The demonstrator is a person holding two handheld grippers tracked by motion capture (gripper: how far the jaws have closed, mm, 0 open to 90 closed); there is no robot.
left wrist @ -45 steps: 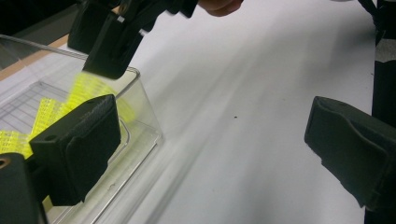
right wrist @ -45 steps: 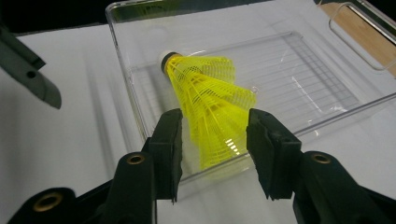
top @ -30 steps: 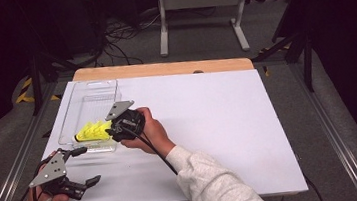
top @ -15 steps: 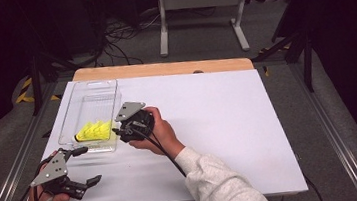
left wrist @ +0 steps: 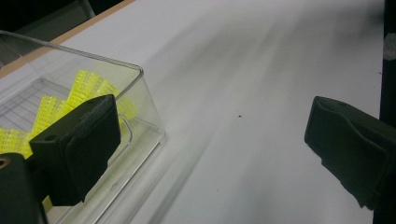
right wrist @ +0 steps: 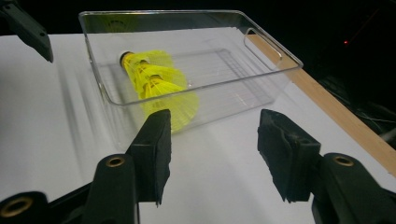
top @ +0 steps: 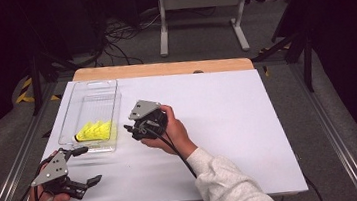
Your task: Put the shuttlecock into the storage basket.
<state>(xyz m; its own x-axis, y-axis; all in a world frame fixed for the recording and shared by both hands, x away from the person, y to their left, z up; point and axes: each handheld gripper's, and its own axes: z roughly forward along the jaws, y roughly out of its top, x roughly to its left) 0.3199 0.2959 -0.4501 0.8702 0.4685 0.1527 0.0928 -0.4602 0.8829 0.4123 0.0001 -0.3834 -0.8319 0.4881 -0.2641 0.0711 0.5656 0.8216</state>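
Stack of yellow plastic shuttlecocks (top: 93, 131) in clear plastic tray (top: 95, 87), desk's 9 o'clock: probably light, springy, crushable; grip cork end. Right gripper (right wrist: 212, 154), left gripper (top: 84, 165): jaws wide open, empty.

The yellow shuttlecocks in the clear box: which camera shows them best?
The right gripper view: the yellow shuttlecocks lie stacked in the clear box, close and unblocked. In the high view they are small. In the left gripper view they are partly behind a jaw.
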